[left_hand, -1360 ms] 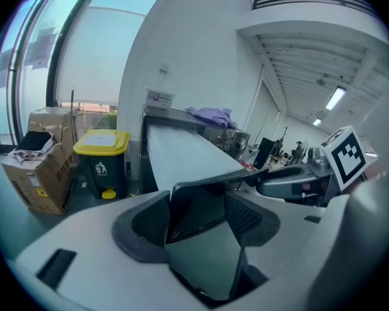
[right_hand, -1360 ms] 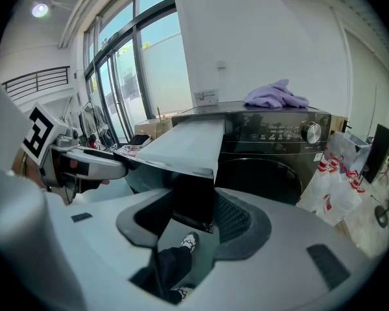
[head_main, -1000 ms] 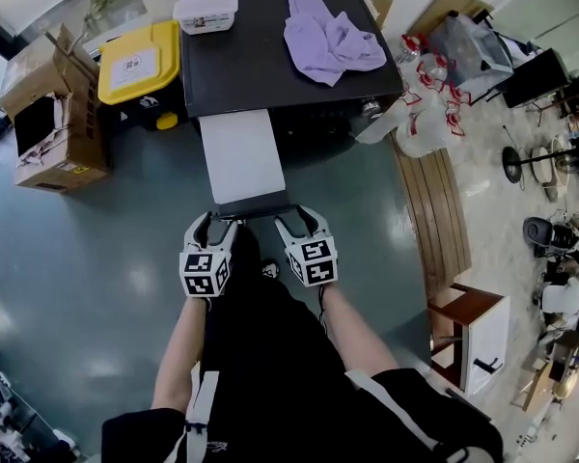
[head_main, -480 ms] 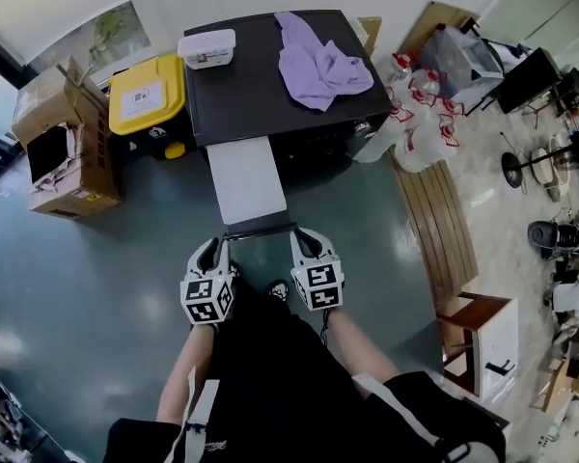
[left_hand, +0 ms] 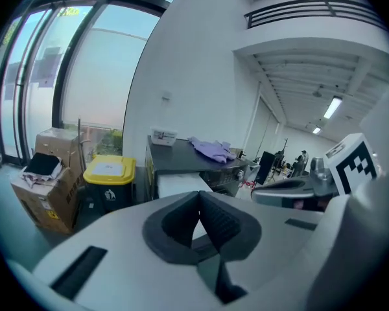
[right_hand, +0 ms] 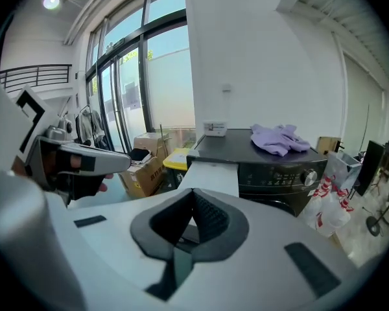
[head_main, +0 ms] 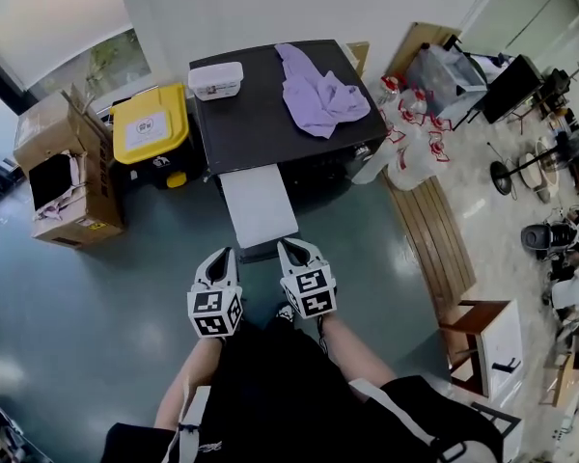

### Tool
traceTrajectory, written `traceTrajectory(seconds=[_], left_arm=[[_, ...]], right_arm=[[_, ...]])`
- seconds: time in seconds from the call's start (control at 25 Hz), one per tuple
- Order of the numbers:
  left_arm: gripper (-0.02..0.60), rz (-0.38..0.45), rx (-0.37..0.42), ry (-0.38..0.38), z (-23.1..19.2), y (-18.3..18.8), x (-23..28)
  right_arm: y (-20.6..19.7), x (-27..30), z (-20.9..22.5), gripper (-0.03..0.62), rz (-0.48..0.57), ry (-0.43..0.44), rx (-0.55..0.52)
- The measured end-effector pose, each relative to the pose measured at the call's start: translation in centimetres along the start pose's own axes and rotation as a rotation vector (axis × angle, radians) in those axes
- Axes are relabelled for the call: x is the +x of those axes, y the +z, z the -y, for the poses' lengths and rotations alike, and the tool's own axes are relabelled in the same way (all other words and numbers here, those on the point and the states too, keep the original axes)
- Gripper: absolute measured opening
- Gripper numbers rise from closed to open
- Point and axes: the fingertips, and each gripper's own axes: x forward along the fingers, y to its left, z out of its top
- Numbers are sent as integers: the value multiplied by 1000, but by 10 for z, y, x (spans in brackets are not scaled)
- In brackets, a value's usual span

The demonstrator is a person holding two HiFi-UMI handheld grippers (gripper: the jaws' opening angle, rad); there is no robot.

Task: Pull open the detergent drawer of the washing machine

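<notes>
The left gripper [head_main: 220, 257] has its jaws shut tight, with nothing in them. The detergent drawer [head_main: 259, 205] sticks far out of the washing machine [head_main: 270, 123], at 12 o'clock from the grippers. It looks open enough. The right gripper [head_main: 290, 248] is pinched shut and empty too. I think the best thing is to keep both clear of the drawer's front end, so nothing bumps it.

Around them are a cardboard box [head_main: 68, 177] at 10 o'clock and a yellow bin [head_main: 150, 123] at 11. A white tub [head_main: 215, 80] and a purple cloth [head_main: 323, 95] lie on top of the machine. Plastic bags [head_main: 410, 152] sit at 2 o'clock. Nothing blocks the drawer.
</notes>
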Motion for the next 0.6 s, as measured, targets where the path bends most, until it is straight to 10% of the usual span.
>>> traceTrajectory(seconds=[0.6], left_arm=[[21, 231, 199, -70, 4, 145, -64]], right_arm=[[158, -56, -39, 8, 244, -58, -77]])
